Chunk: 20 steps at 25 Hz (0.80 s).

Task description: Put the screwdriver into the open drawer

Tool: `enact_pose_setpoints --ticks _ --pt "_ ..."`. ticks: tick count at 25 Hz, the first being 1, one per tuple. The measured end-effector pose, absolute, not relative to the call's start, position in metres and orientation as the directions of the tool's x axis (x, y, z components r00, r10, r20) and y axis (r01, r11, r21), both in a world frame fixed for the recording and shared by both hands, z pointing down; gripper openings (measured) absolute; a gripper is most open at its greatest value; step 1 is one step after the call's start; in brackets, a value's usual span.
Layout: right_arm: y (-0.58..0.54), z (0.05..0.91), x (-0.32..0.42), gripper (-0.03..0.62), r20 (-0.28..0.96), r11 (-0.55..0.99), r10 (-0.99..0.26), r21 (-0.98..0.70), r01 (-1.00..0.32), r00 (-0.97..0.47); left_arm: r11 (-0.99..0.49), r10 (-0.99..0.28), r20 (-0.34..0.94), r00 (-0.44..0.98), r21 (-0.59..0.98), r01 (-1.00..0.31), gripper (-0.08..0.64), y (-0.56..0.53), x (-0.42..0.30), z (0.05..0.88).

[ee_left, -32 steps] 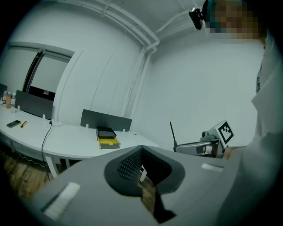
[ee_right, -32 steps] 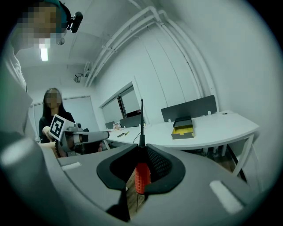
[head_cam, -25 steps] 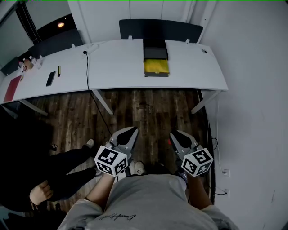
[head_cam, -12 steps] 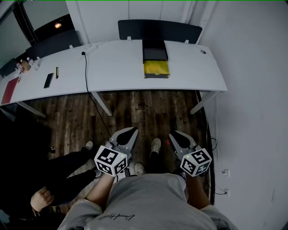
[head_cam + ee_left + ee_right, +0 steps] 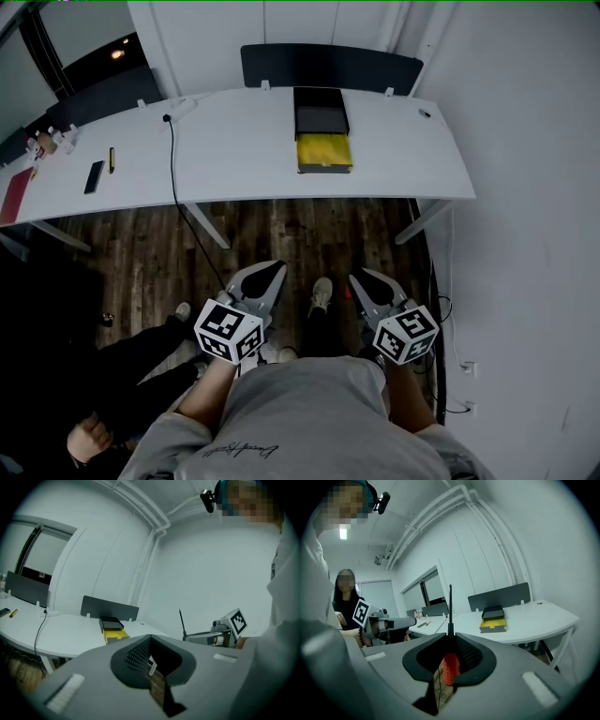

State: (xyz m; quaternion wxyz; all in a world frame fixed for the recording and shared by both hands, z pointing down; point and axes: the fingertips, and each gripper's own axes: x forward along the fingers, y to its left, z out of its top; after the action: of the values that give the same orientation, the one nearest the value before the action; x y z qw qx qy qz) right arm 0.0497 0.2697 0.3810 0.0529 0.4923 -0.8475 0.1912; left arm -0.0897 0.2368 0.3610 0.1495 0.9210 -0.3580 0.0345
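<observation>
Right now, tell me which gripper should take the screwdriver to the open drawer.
Right: the right gripper holds the screwdriver by its red handle; the left gripper has its jaws together on nothing.

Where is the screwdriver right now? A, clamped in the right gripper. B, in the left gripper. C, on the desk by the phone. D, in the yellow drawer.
A: the right gripper has its jaws closed on the red handle of the screwdriver, whose shaft sticks up past them.
</observation>
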Motion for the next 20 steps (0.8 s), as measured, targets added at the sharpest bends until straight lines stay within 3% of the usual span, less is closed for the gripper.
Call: enact_pose_setpoints --ticks 20 --pt "0.065 0.390 0.104 0.074 0.310 0.504 -0.760 -0.275 -0.819 -0.572 -0.636 -0.707 0.191 0.681 0.249 -0.730 0.002 0.044 -0.039 0.358"
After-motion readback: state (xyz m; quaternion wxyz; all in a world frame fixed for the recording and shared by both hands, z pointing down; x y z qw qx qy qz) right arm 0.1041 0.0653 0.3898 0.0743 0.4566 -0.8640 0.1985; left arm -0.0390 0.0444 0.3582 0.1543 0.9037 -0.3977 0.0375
